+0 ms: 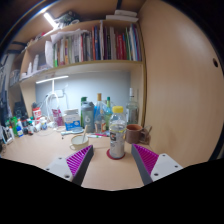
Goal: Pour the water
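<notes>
Smooth wooden desk (40, 150); cylindrical can (117, 140) upright between open tongs (113, 160).

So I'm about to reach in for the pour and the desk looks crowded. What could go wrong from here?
The open gripper has a clear plastic bottle with a white cap just ahead of its fingers. A brown ceramic mug stands right beside it, so a finger might clip the mug when closing in. The bottle is tall and narrow; a nudge could tip it. More bottles crowd behind, leaving little room to swing.
</notes>
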### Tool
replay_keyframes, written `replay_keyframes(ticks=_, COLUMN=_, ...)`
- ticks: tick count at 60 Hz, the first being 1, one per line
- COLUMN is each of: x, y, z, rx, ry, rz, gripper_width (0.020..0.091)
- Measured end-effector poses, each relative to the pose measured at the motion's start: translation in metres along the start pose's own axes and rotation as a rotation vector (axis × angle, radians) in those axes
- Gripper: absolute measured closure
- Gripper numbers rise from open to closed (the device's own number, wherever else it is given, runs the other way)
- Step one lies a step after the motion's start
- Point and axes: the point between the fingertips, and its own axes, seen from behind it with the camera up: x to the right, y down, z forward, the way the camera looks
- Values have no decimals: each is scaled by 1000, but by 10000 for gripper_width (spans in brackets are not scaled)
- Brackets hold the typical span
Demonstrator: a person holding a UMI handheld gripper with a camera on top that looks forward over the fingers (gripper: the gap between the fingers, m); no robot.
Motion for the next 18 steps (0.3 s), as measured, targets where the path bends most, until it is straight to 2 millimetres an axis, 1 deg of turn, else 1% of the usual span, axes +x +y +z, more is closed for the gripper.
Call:
replay_keyframes(ticks=6, x=-8, y=-5, z=-52, rx=18, ry=-31, rz=27, gripper_width=260)
replay_keyframes(ticks=10, x=-9, y=-8, z=-78, rx=24, ry=-40, rz=29, gripper_width=258)
replay_keyframes(ticks=14, x=-5, y=-14, z=-97, rx=40, ry=-33, rz=24, gripper_width=257)
replay_keyframes(ticks=18, x=1, y=-22, z=-108, rx=57, ry=-16, rz=17, gripper_width=252)
